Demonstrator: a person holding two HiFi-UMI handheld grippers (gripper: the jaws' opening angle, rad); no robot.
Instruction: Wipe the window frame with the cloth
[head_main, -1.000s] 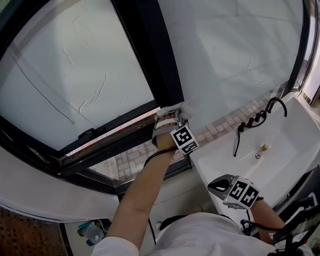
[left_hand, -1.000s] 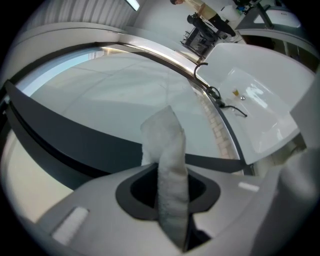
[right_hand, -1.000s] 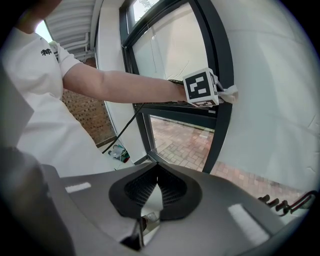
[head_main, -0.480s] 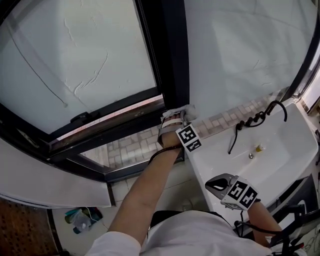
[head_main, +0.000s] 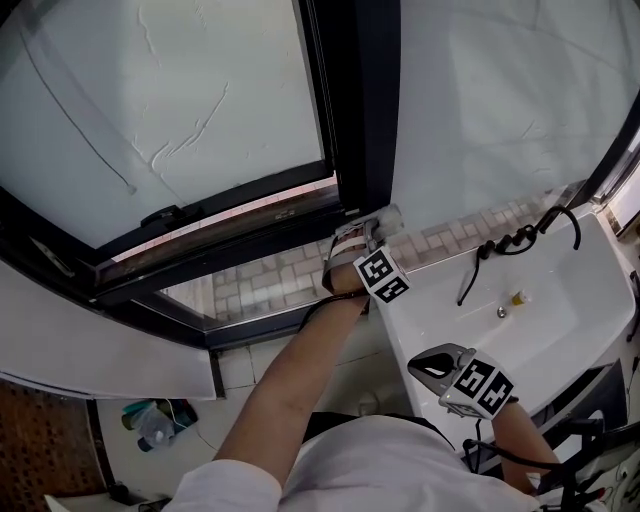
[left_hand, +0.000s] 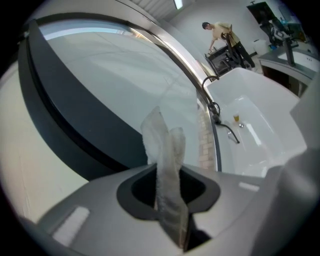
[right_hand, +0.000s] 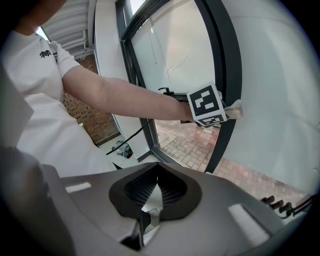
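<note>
At a washroom window, the left gripper (head_main: 362, 236), its 2 jaws clamped on a folded white cloth (left_hand: 167, 160), presses the cloth's free end against the dark window frame (head_main: 360, 110) just ahead of its tips, at the foot of the upright post where it meets the lower rail. The right gripper (head_main: 440, 366), jaws together on nothing, hangs low and well apart from the frame, over the near edge of the white sink (head_main: 560, 330) to the left gripper's right. The wipe appears to be at the corner. Doing it well likely calls for firm, even pressure, the cloth flat to the frame, 1 slow stroke along post or rail, and only cloth, never jaw tips, rubbing the paint.
</note>
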